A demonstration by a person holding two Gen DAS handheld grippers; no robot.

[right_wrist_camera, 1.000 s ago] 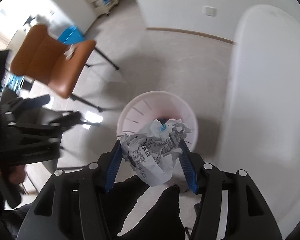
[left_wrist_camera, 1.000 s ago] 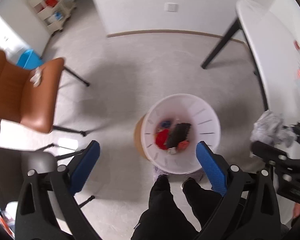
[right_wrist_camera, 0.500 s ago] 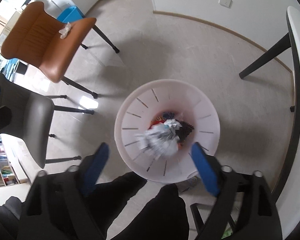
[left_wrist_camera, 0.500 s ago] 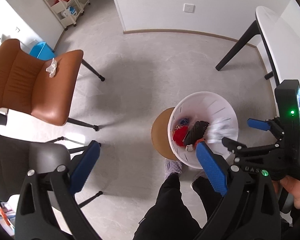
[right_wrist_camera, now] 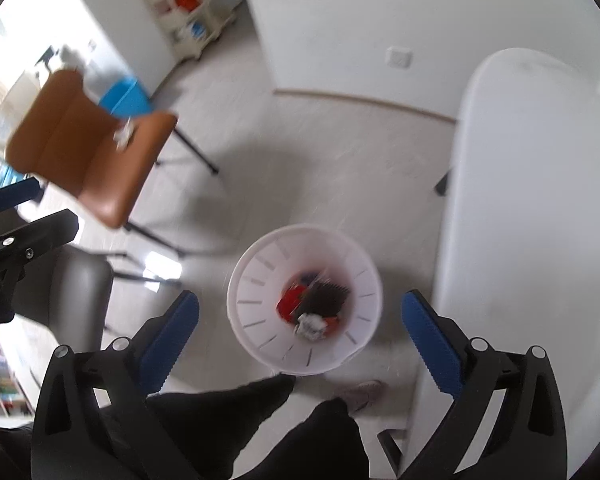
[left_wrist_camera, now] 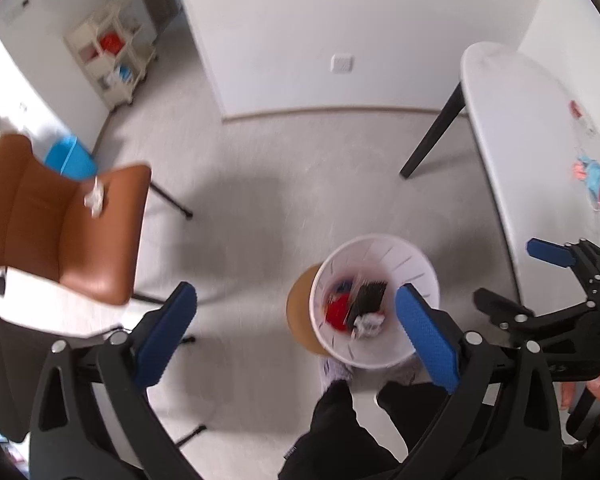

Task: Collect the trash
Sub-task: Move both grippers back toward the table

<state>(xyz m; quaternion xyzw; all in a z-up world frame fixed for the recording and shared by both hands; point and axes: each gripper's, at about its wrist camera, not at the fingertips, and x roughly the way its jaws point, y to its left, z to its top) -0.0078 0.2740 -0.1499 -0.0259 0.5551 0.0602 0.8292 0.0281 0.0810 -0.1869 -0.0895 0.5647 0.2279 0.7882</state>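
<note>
A white slotted waste bin (right_wrist_camera: 252, 280) (left_wrist_camera: 424, 276) stands on the floor by the person's feet. Inside lie red and black scraps and the crumpled paper ball (right_wrist_camera: 310, 325) (left_wrist_camera: 366, 324). My right gripper (right_wrist_camera: 300, 340) hangs high over the bin, its jaws still opening and nothing between them. My left gripper (left_wrist_camera: 296, 338) is open and empty, above the floor left of the bin. A small white wad (left_wrist_camera: 95, 200) (right_wrist_camera: 123, 135) rests on the brown chair (left_wrist_camera: 60, 224). Red and blue scraps (left_wrist_camera: 592, 178) lie on the white table (left_wrist_camera: 540, 140).
A grey chair (right_wrist_camera: 80, 292) stands beside the brown one (right_wrist_camera: 92, 148). A blue bin (left_wrist_camera: 70, 160) sits behind the chairs, with a shelf cart (left_wrist_camera: 108, 60) in the far corner. The person's dark trouser legs (right_wrist_camera: 260, 420) fill the bottom. A round wooden stool (left_wrist_camera: 300, 316) adjoins the bin.
The right gripper let go of the crumpled paper, which fell into the bin, and its jaws spread wide. Both grippers rose, so the bin looks smaller.
</note>
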